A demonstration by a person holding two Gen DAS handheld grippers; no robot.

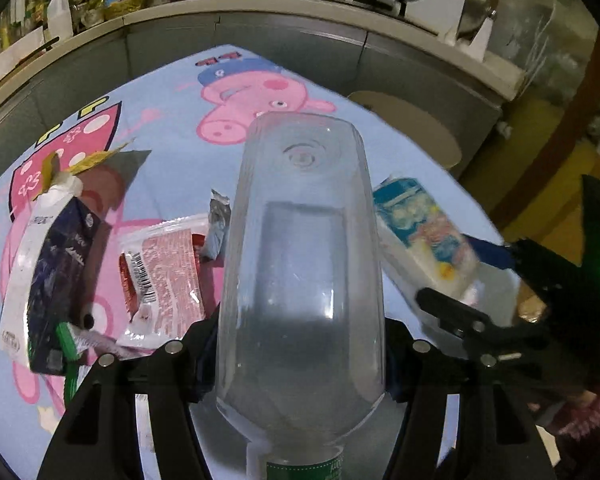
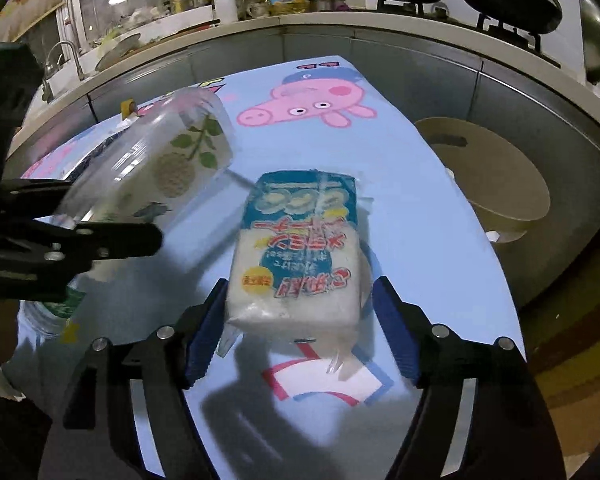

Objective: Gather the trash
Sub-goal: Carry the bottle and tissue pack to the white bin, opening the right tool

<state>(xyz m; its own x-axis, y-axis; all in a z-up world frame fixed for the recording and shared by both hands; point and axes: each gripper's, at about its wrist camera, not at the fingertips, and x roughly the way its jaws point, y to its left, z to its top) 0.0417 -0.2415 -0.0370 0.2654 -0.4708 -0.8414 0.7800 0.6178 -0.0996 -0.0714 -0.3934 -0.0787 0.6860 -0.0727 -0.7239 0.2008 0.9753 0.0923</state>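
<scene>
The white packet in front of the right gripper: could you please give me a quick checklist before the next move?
1. Clear bottle held in left gripper: ok.
2. White packet between right gripper fingers: ok.
3. Pads pressing the packet: not ok, gaps show.
4. Bottle clear of the packet: cannot tell.
5. Tan bin beside the table unobstructed: ok.
6. Other trash left: not ok, red packet remains.

A clear empty plastic bottle [image 1: 300, 260] is held base-forward above the table [image 2: 440, 240], beside a white-and-blue wrapped packet [image 2: 296, 256] nearer its right edge, with flattened wrappers [image 1: 160, 276] leftward.
</scene>
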